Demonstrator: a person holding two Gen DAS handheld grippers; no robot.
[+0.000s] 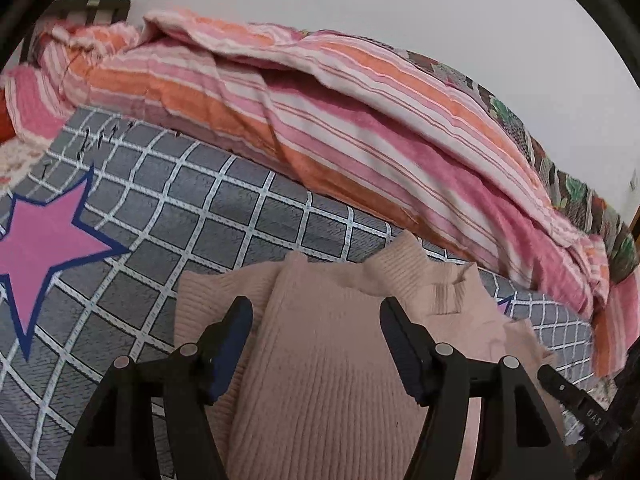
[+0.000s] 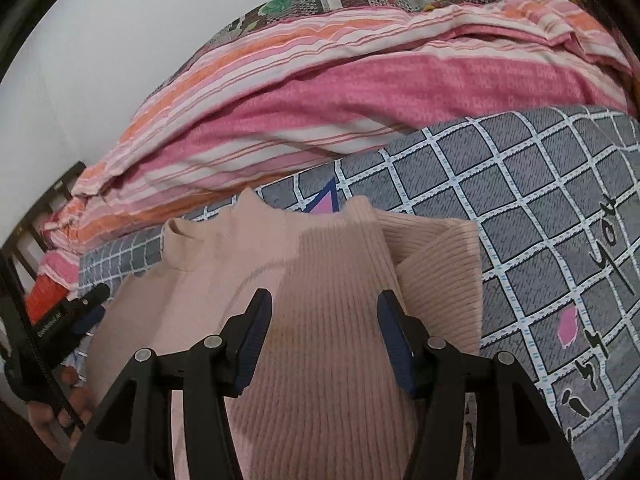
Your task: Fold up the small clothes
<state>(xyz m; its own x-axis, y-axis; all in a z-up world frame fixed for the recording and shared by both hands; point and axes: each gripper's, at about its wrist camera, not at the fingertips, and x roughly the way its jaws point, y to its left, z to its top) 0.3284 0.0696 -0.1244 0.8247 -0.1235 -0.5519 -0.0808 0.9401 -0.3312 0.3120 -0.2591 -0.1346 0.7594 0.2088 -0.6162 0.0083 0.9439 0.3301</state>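
While the pink ribbed sweater (image 1: 320,360) is lying on the grey checked bedsheet (image 1: 192,208) in front of the striped quilt (image 1: 320,112), you are working mid-fold, with a sleeve seemingly already laid over the body; your left gripper (image 1: 316,344) and right gripper (image 2: 324,340) are both standing partly open over the knit, and whether either is pinching cloth I cannot tell; next you are likely needing a hem grip to double it; no containers are showing.

Pale pink ribbed sweater (image 1: 320,360) on a grey bedsheet (image 1: 180,200) with white grid lines and pink stars — behind it, a pink, orange and white striped quilt (image 1: 320,120).
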